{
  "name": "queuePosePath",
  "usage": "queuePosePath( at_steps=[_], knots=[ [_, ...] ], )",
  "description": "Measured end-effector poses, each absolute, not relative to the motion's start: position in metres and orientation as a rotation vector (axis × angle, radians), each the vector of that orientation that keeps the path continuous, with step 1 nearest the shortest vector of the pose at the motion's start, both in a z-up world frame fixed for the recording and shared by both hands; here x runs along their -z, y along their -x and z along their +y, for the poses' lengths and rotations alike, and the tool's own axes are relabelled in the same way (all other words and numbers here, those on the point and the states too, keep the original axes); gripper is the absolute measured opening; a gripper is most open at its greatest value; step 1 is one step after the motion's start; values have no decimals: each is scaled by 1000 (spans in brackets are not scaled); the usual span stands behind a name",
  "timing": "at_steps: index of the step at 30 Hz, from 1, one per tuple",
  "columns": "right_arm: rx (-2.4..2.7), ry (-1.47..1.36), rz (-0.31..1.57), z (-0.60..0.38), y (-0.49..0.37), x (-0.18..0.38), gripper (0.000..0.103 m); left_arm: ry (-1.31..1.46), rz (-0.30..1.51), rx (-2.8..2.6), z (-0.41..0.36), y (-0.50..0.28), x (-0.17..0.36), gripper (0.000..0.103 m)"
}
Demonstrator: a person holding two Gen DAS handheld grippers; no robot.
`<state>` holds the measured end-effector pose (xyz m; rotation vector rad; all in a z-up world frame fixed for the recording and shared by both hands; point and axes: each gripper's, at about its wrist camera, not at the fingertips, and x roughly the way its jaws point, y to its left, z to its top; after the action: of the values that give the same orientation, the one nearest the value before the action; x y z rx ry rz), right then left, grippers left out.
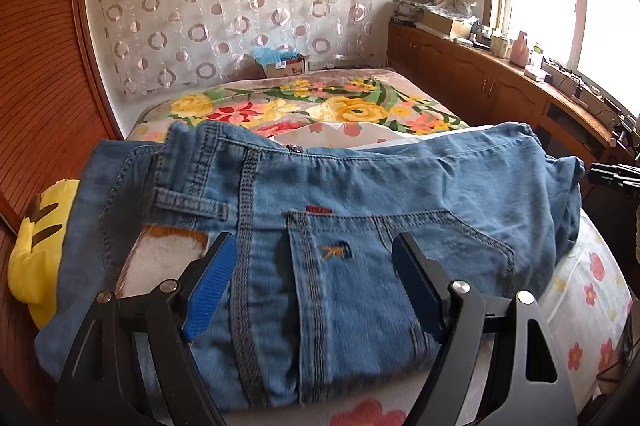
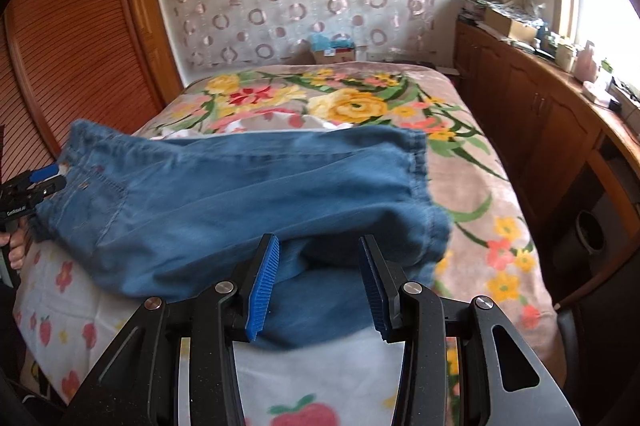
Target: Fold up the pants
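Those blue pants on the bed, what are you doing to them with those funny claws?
A person is folding the jeans on the flowery bed, with a claw in each hand. The jeans already lie folded into a bundle. The left claw hangs open over the waist and back pocket, touching nothing. The right claw is open at the leg end, its pads off the cloth. Neither claw holds the jeans now.

The folded jeans [image 1: 360, 210] lay across the near end of the bed [image 1: 592, 290], waistband to the left, back pocket [image 1: 384, 246] facing up. The left gripper [image 1: 316, 250] hovered over the pocket with its blue pads [image 1: 212, 286] wide apart, nothing pinched between them. A yellow plush [image 1: 36, 246] sat at the left edge, partly under the denim. The right gripper [image 1: 616, 174] showed at the far right, beside the jeans.
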<state>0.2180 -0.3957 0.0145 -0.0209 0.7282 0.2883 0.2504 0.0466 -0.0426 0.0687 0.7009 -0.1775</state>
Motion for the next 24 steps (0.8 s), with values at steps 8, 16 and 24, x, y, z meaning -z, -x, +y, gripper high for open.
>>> queuePosePath(
  at_steps=[8,16,24],
  knots=[
    [-356,28,774,-391,-214,-4,43,-55,679,148,68,-216,39,81],
    [-381,47,811,-393,-223,9,43,-38,685,80,102,-193,45,81],
    [-358,127,846,-393,-248,20,43,-5,716,-19,144,-201,63,79]
  ],
)
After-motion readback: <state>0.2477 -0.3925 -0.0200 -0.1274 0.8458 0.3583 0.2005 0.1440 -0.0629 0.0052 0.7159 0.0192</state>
